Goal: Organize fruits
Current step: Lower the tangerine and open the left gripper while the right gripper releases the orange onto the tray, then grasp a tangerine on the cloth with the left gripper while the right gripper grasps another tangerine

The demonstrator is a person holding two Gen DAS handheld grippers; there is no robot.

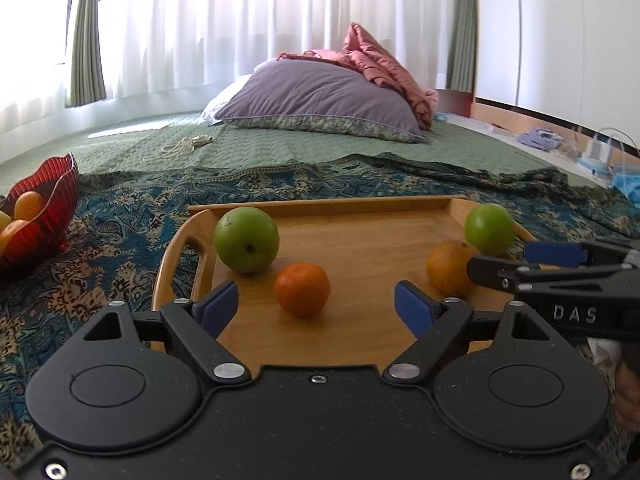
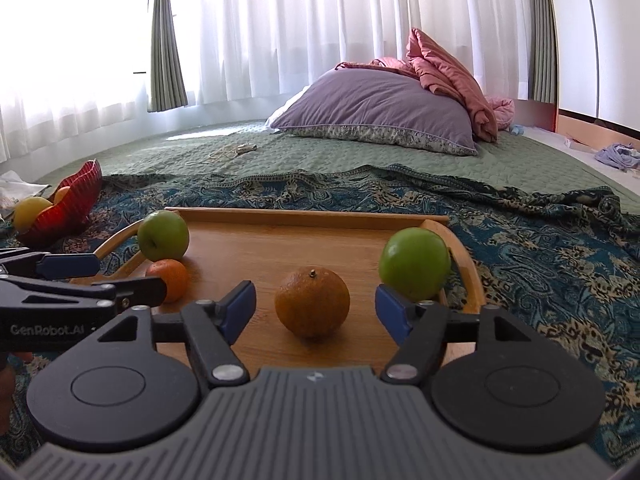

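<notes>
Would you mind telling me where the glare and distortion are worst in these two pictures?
Left wrist view: sheer curtains blown white, wooden tray rim bowed by the fisheye. Right wrist view: window at upper left washed out; small orange stays sharp.

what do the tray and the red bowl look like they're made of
The tray looks like wood, maybe bamboo: warm tan, fine straight grain, with a smooth, faintly glossy finish and bent rounded handles. The red bowl looks like glass or clear plastic: light shines through its ribbed, scalloped wall, and the fruit inside shows dimly. Which of the two cannot be told.
</notes>
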